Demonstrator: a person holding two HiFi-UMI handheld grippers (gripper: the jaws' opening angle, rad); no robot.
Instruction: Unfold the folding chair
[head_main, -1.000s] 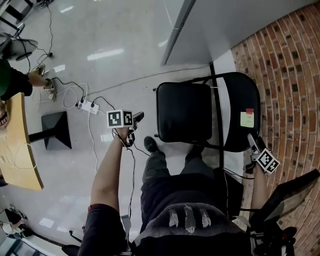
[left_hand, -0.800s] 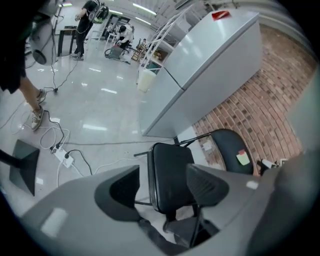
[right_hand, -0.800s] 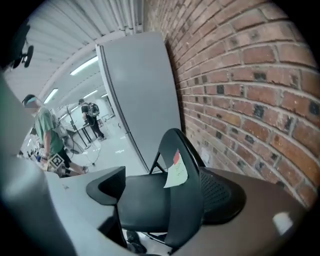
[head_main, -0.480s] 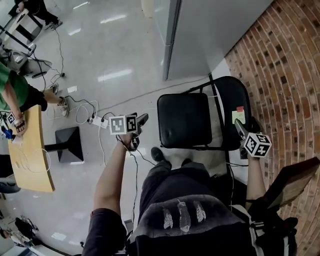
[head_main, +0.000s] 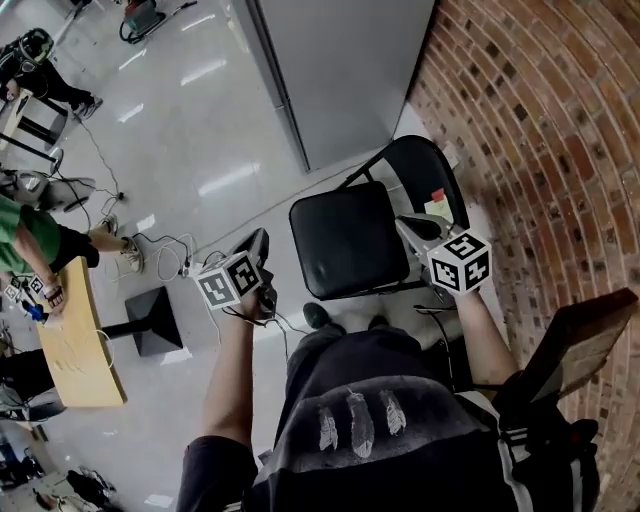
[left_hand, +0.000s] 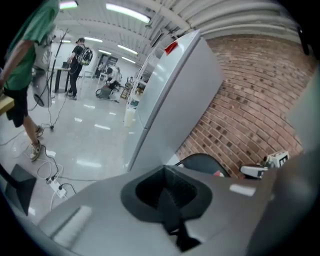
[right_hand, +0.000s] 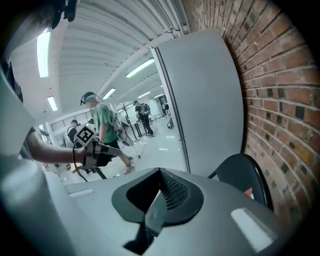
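The black folding chair (head_main: 349, 240) stands unfolded on the pale floor by the brick wall, its seat flat and its round backrest (head_main: 421, 171) upright with a yellow and red tag on it. My left gripper (head_main: 257, 240) hangs in the air left of the seat, apart from it. Its jaws (left_hand: 168, 194) have just closed with nothing between them. My right gripper (head_main: 416, 226) hovers over the seat's right edge, in front of the backrest (right_hand: 244, 175). Its jaws (right_hand: 159, 196) have also just closed on nothing.
A brick wall (head_main: 540, 120) runs along the right, and a tall grey cabinet (head_main: 330, 70) stands behind the chair. A power strip with cables (head_main: 165, 265), a black stand base (head_main: 150, 320) and a wooden table (head_main: 75, 350) lie at the left. Several people are farther left.
Both grippers have risen. The right one has come in from the backrest's right side to over the seat edge. The left one has stayed left of the seat.
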